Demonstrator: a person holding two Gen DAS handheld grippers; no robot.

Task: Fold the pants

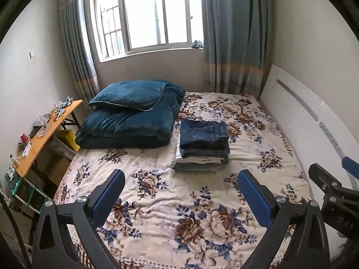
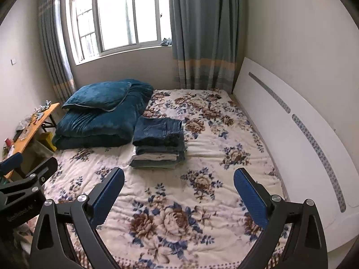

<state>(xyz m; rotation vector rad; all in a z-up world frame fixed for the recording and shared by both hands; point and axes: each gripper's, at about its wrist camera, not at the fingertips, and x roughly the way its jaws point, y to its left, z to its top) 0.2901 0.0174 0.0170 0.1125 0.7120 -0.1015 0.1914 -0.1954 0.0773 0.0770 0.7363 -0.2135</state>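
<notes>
Though denim, squarely stacked pants (image 1: 203,146)

Both wrist cameras look from above the foot of the bed (image 1: 157,201), side by side, angled down toward the window (image 1: 145,15). Each frames its own spread fingers up close. Both share the stacked folded pants (image 2: 158,145), well ahead.

Your daylight floods from the window (image 1: 143,15) at twelve o'clock, panes blown out white, soft shadows, sharp centre, fisheye bending walls, black vignette at your corners.
</notes>
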